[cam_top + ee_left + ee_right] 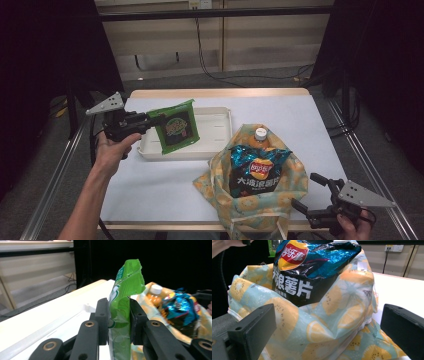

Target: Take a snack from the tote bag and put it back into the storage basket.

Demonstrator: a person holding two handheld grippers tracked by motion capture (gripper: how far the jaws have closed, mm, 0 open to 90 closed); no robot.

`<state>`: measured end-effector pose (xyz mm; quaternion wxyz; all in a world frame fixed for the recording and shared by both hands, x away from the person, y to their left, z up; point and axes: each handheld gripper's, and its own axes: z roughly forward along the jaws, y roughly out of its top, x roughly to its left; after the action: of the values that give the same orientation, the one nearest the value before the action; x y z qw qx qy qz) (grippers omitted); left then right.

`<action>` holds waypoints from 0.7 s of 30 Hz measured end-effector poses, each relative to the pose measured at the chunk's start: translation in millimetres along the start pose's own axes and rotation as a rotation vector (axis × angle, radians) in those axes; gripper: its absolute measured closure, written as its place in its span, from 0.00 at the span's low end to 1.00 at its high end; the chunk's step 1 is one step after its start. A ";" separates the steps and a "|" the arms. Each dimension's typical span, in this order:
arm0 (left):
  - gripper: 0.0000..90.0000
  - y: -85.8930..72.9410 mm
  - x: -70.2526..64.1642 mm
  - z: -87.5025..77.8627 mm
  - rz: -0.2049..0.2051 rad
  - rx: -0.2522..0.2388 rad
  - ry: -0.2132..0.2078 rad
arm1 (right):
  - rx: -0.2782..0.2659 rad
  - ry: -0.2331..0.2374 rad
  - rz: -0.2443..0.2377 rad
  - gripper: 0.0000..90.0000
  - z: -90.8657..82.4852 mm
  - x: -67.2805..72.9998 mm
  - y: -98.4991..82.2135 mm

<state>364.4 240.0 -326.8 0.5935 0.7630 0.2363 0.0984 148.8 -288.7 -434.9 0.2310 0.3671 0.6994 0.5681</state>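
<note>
My left gripper [151, 120] is shut on the edge of a green snack bag [175, 127], holding it in the air over the left part of a white tray [217, 125]. In the left gripper view the green snack bag [123, 302] is pinched between the two black jaws. A fruit-patterned cloth bag [250, 200] stands at the front right of the table, holding a dark blue chip bag [257, 170] and an orange bottle with a white cap [260, 134]. My right gripper [312, 192] is open just right of the cloth bag [324, 325], with the chip bag [312, 267] ahead of it.
The white table [160, 185] has bare surface at the front left and back right. Metal frame rails run along both sides. Black curtains hang left and right, and cables lie on the floor behind the table.
</note>
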 end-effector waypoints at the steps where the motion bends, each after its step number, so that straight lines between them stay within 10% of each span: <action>1: 0.82 -1.2 2.7 0.0 0.000 0.004 0.007 | 0.000 0.001 0.000 0.00 -0.3 0.1 0.0; 21: 0.82 -14.7 42.2 18.3 -0.021 0.074 0.064 | 0.013 0.008 0.000 0.00 0.7 -0.4 -0.9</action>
<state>405.4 247.1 -351.3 0.5580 0.7783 0.2668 0.1079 149.3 -288.6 -435.9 0.2256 0.3662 0.7040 0.5651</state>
